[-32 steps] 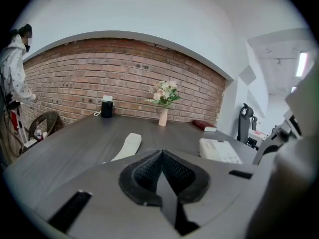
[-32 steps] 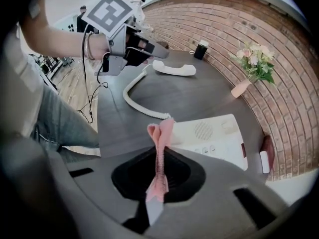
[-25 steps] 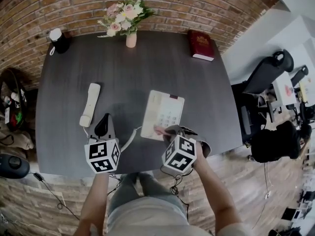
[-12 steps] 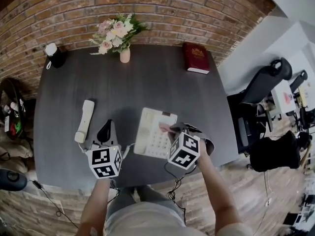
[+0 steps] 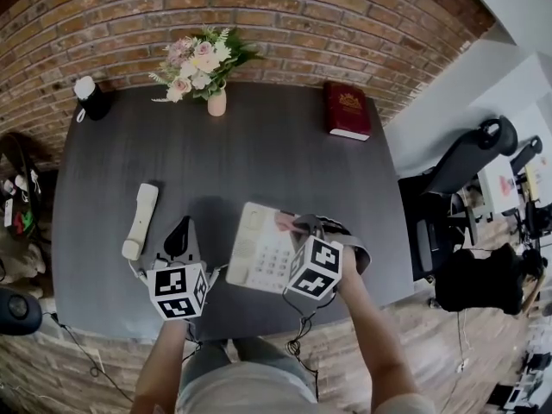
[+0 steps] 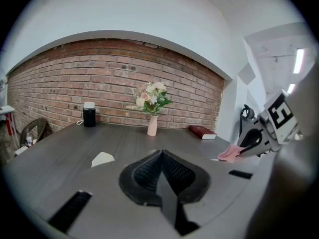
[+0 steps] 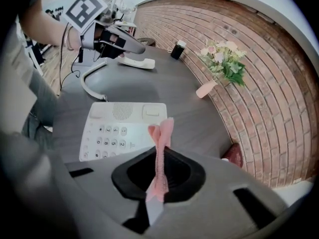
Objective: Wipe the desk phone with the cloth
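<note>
Moved up since a second ago: pink cloth [image 5: 284,222], from near edge of desk phone [image 5: 259,257] to its far right corner, pinched tight in fingers of right gripper [image 5: 296,225]. Left gripper [image 5: 180,229] low over dark surface [image 5: 259,145] just left of phone, fingers pressed together on nothing. Handset [image 5: 139,221] lying off the phone, farther left.

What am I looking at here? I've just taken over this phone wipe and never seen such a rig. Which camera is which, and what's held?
No robot arm: a person holds a two-fingered gripper in each hand. The head view looks down from the person's head; each gripper view rides on its gripper. On the dark table lie the white desk phone, its handset apart at left, a flower vase, a red book and a black cup. The right gripper is shut on the pink cloth, over the phone; the left gripper is shut, empty.
</note>
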### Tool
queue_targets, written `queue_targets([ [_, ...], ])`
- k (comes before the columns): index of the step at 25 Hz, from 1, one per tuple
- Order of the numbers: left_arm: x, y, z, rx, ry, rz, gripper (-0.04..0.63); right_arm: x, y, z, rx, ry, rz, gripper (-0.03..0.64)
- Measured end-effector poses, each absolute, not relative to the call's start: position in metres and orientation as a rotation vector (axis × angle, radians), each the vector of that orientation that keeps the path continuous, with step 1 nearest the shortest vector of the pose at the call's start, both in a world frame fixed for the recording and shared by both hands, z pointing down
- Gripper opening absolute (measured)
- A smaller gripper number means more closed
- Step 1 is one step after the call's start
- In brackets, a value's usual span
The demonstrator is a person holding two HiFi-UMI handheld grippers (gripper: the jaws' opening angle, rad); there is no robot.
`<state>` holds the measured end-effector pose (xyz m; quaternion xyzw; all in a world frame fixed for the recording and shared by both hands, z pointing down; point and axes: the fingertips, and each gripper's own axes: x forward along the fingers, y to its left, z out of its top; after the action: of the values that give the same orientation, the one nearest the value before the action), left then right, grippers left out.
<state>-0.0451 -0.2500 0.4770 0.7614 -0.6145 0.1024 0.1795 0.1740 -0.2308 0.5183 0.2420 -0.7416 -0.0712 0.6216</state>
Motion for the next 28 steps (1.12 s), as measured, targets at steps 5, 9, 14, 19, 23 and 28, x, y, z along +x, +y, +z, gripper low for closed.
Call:
queue_targets([
  [5,-0.048,-0.252,0.484,2.116,-1.748,0.297,0.005,0.174,-0.24,0.525,0.544,-1.692,-0.192,0.02],
  [9,-0.047,-0.253,0.488,2.111,-1.749,0.303,0.005,0.173,-0.243,0.532,0.536,-1.697,-0.188,0.02],
  [14,-0.048,-0.253,0.492,2.107,-1.745,0.316,0.005,0.172,-0.241,0.539,0.525,-1.701,-0.174,0.02],
  [19,-0.048,-0.252,0.492,2.112,-1.743,0.327,0.005,0.171,-0.238,0.542,0.521,-1.707,-0.157,0.02],
  [23,-0.049,-0.251,0.493,2.114,-1.739,0.332,0.005,0.169,-0.234,0.544,0.518,-1.71,-0.144,0.02],
  [28,-0.05,-0.248,0.496,2.114,-1.735,0.339,0.005,0.168,-0.23,0.548,0.518,-1.713,-0.128,0.02],
])
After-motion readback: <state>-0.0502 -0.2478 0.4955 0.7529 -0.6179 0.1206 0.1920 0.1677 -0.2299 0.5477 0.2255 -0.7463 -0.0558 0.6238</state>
